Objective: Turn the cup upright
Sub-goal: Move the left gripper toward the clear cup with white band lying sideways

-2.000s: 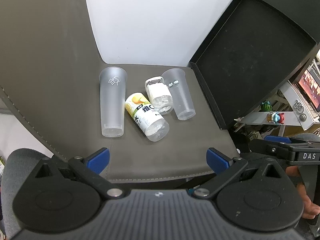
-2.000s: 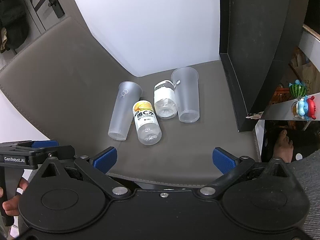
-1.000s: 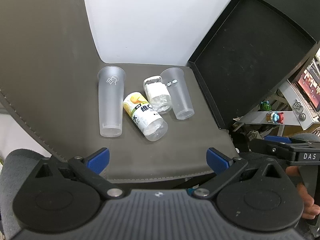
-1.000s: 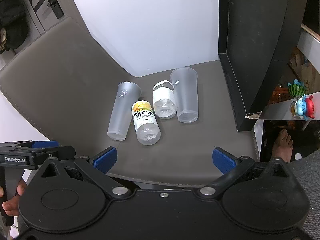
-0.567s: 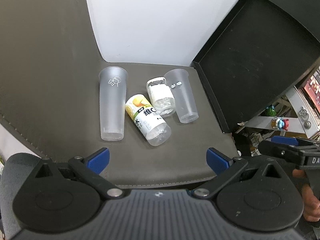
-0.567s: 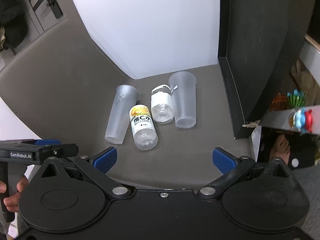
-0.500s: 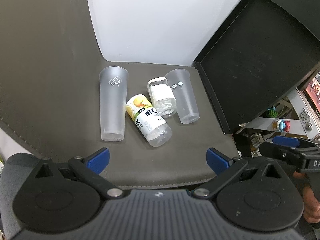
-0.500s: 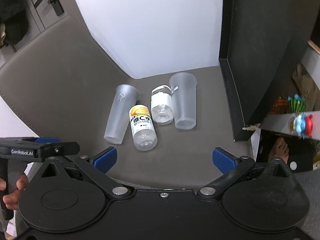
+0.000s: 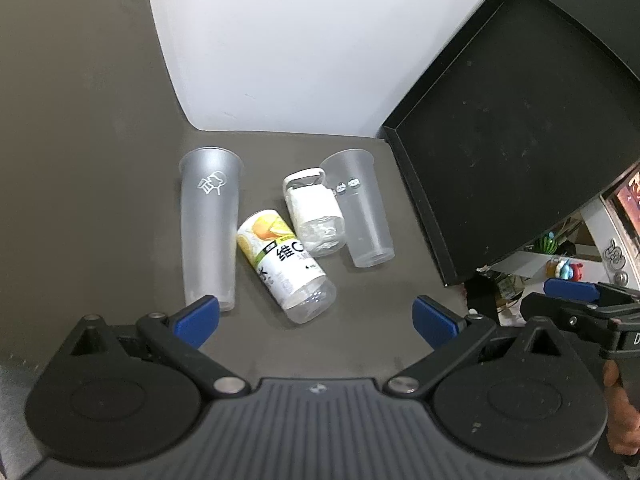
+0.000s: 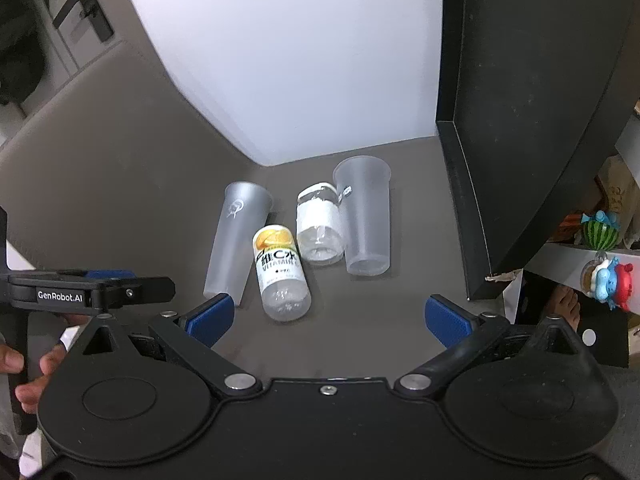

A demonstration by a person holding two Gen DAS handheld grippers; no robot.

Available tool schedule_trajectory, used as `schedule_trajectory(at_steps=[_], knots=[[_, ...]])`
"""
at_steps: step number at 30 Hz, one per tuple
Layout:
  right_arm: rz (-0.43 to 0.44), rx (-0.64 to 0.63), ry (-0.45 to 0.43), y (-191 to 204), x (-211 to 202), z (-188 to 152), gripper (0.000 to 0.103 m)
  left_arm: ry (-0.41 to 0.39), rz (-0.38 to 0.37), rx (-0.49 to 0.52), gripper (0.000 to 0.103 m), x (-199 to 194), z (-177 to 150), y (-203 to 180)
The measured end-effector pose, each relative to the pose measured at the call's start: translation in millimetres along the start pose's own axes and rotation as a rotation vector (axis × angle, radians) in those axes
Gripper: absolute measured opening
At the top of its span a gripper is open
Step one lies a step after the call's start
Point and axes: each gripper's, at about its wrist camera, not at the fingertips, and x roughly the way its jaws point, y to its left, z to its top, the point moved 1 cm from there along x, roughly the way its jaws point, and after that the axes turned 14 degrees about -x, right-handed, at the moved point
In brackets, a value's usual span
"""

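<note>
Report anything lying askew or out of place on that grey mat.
Everything on the grey mat is tipped over: the frosted cup, the clear cup, the yellow-label bottle and the white-label bottle all lie on their sides. No spill visible.

My left camera looks forward and down along my left tongs (image 9: 316, 318) onto the mat (image 9: 100, 200) from close above; my right camera does likewise from further right — both share the cups (image 9: 208, 224) (image 10: 236, 240), bottles (image 9: 286, 264) (image 10: 280, 272) and black tray (image 9: 520, 140) (image 10: 532, 120).
</note>
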Motion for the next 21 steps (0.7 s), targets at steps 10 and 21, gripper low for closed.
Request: schedule_trajectory(at_steps=[10,21], knots=[[0.005,0.049,-0.031,-17.3,13.5,4.0,0.103,0.03,-0.013,-0.009,0.102,26.4,24.4,-3.9],[0.027,0.108,-0.005,-24.9,29.0,0.5,0.103,0.038,-0.044,-0.029,0.099,61.4,42.3,-11.5]])
